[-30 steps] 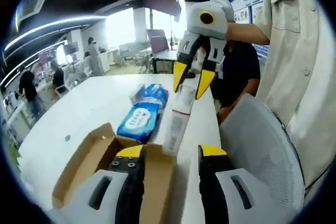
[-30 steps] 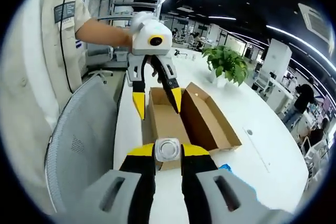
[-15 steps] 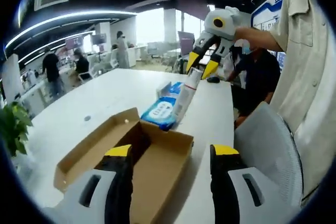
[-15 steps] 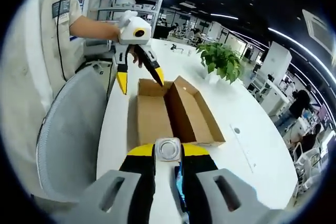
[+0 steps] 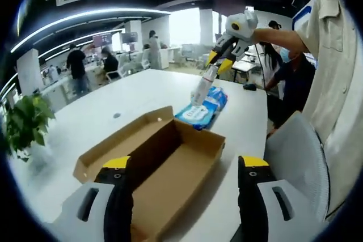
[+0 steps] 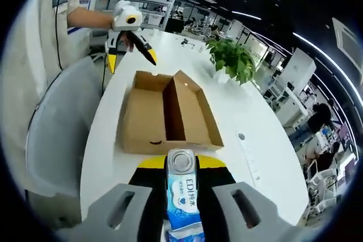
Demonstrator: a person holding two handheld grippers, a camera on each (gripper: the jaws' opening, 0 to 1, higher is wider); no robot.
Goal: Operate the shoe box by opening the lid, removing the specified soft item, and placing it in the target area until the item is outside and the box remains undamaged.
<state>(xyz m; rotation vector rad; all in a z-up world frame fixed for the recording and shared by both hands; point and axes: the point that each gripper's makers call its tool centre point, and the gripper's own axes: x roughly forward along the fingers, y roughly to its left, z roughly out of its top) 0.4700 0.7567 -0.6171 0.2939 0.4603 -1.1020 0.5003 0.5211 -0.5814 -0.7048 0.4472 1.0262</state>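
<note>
Left gripper view: my left gripper (image 5: 184, 182) has its jaws spread wide, gripping nothing, poised over the near end of the shoe box (image 5: 170, 168). The box is plain brown cardboard, lid folded back flat on the white table (image 5: 102, 111), its inside bare. Past the box's far end, the right gripper (image 5: 218, 67) is clamped on a slim white tube-like pack (image 5: 201, 88), whose lower end touches a blue wipes packet (image 5: 198, 113). A second blue packet (image 5: 218, 96) lies just behind. A potted plant (image 5: 22, 126) sits at the left edge, a grey mesh chair (image 5: 303, 162) on the right.

Right gripper view: my right gripper (image 6: 181, 168) jaws are closed on the pack (image 6: 182, 188), white and blue with printed lettering, cap end toward the box (image 6: 164, 114). The left gripper (image 6: 129, 49) hangs spread beyond it; plant (image 6: 232, 60) stands nearby.
</note>
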